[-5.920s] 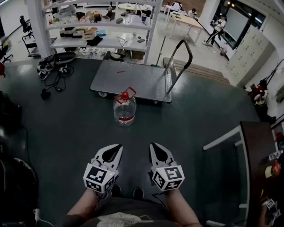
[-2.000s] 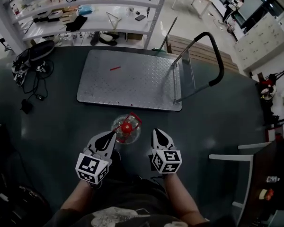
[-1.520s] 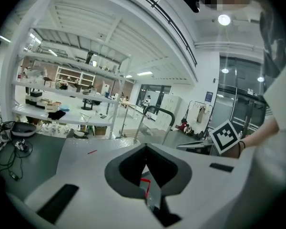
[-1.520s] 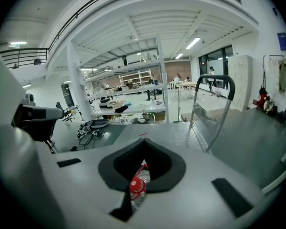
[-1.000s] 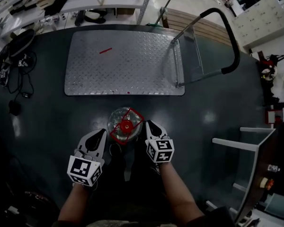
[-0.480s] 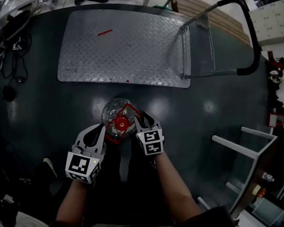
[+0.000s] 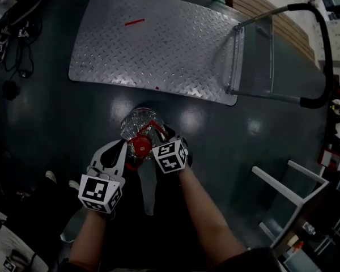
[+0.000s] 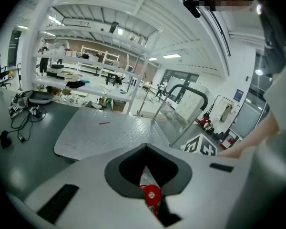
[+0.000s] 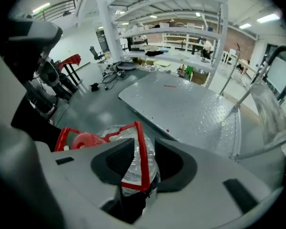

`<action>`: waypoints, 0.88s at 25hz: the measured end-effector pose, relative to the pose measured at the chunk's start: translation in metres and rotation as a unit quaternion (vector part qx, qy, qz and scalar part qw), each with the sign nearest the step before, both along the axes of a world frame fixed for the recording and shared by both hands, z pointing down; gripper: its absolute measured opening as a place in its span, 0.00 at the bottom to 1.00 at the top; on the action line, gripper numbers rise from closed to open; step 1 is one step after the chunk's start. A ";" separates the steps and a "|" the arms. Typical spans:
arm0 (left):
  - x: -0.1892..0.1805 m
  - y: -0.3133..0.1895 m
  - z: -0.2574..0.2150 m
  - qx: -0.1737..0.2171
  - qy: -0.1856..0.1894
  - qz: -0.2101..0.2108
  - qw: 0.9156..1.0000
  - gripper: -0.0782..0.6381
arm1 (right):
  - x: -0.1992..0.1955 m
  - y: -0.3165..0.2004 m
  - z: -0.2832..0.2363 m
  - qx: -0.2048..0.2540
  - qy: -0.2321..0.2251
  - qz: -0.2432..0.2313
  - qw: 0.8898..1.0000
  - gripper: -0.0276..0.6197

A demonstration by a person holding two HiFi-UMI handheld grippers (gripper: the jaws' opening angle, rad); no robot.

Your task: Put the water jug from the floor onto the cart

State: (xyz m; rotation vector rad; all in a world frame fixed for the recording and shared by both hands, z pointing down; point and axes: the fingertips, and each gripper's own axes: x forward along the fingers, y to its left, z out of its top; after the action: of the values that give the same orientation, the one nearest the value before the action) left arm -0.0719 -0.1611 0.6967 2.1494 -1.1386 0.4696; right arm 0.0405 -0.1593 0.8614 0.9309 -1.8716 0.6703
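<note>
Your right gripper [image 9: 144, 145] has just been opening its jaws. They stand wide apart, with the red handle [image 9: 142, 152] of the water jug [image 9: 131, 171] running through the gap, loose between the pads rather than pinched. In your head view that gripper [image 7: 157, 140] points steeply down, its marker cube over the jug's right side.

Your left gripper [image 8: 145, 150] has its tips together and holds nothing. Only a thin wedge is open behind them, and through it you see the red cap [image 8: 152, 194] and a sliver of clear plastic. In the head view this gripper [image 7: 123, 146] lies just left of the cap [image 7: 140, 146], pointing forward and down. Whether it touches the jug cannot be told.

The water jug [image 7: 135, 123] stands upright on the dark floor [image 7: 51, 118] at the tips of both grippers. It is just short of the near edge of the cart [image 7: 153, 44] and apart from it, with its handle [image 7: 152, 124] raised above the cap.

A small red strip [image 7: 135, 22] lies on the cart's diamond-plate deck toward the far left. The push bar [image 7: 327, 44] rises at the cart's right end. Cables [image 7: 11, 33] lie on the floor at the far left, and in the right gripper view white shelving [image 9: 181, 27] stands behind the cart
</note>
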 end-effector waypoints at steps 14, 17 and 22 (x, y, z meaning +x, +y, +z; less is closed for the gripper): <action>0.003 0.009 0.018 -0.020 -0.002 -0.021 1.000 0.12 | -0.009 0.005 0.019 -0.039 0.025 -0.067 0.997 0.09; -0.002 0.010 0.016 -0.021 -0.005 -0.023 1.000 0.12 | -0.011 0.007 0.012 -0.036 0.021 -0.079 0.996 0.09; -0.016 0.013 0.012 -0.019 -0.009 -0.031 0.999 0.12 | -0.025 0.015 0.000 -0.020 0.014 -0.109 0.994 0.09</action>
State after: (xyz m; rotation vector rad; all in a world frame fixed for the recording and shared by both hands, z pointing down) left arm -0.0874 -0.1476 0.7091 2.0738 -1.1935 0.4801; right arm 0.0150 -0.1438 0.8612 0.6949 -1.8942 0.5563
